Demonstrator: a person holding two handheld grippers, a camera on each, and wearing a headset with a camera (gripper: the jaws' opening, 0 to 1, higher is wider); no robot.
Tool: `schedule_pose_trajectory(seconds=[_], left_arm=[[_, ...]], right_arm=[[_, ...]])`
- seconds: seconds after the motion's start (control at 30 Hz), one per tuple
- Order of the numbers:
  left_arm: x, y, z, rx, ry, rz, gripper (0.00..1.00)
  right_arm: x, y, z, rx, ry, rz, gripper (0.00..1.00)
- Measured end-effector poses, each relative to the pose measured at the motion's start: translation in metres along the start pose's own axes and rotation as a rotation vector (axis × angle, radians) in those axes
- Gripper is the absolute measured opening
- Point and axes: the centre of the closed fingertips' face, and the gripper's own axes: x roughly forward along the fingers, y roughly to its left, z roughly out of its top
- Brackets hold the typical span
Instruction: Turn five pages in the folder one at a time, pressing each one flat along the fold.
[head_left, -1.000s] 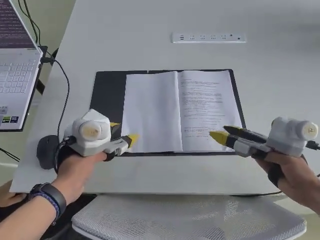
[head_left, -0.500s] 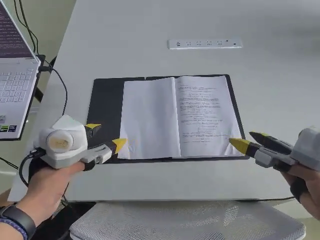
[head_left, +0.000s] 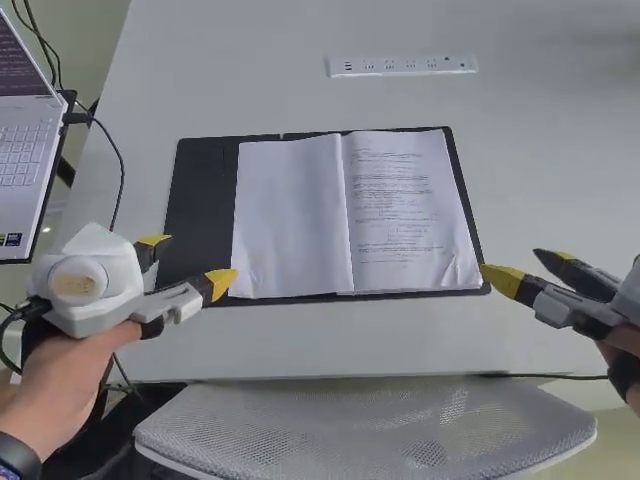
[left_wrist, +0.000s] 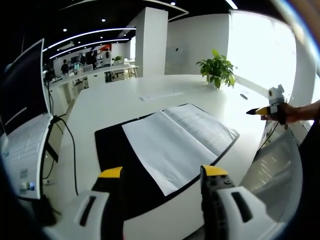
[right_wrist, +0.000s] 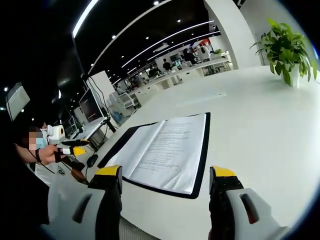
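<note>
The folder (head_left: 205, 215) lies open on the white counter (head_left: 300, 340), in the middle of the head view. A blank page (head_left: 290, 215) is on its left half and a printed page (head_left: 405, 205) is on its right half. The fold (head_left: 345, 210) runs down between them. Both pages look flat.

The left gripper (head_left: 188, 259) hovers at the lower left of the frame, just off the folder's near left corner. Its fingers (left_wrist: 111, 173) are wide apart and hold nothing. The right gripper (head_left: 527, 267) hovers at the lower right, just past the folder's near right corner. Its fingers are apart too, and empty. Neither one touches the paper.

I think the next job is to turn the printed page. To do it well, the right gripper should pinch only the top sheet at its near right corner, so two pages do not come up together. Then it should lift softly and swing the sheet over to the left side. The left gripper can hold the blank page down so the folder does not slide. After that, a finger should rub along the fold from top to bottom until the sheet lies flat.
</note>
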Motion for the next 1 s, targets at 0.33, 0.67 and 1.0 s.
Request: schedule_pose_trajectory(seconds=[0.33, 0.67, 1.0], left_arm=[[0.006, -0.010, -0.001, -0.001, 0.007, -0.015, 0.64], [0.017, -0.009, 0.014, 0.000, -0.010, -0.013, 0.62], [0.028, -0.019, 0.024, 0.021, -0.008, -0.029, 0.62]], right_arm=[[-0.004, 0.002, -0.009, -0.075, 0.042, -0.022, 0.76], [-0.004, -0.005, -0.009, -0.063, 0.045, -0.017, 0.76], [-0.005, -0.010, -0.006, -0.037, 0.031, -0.017, 0.75]])
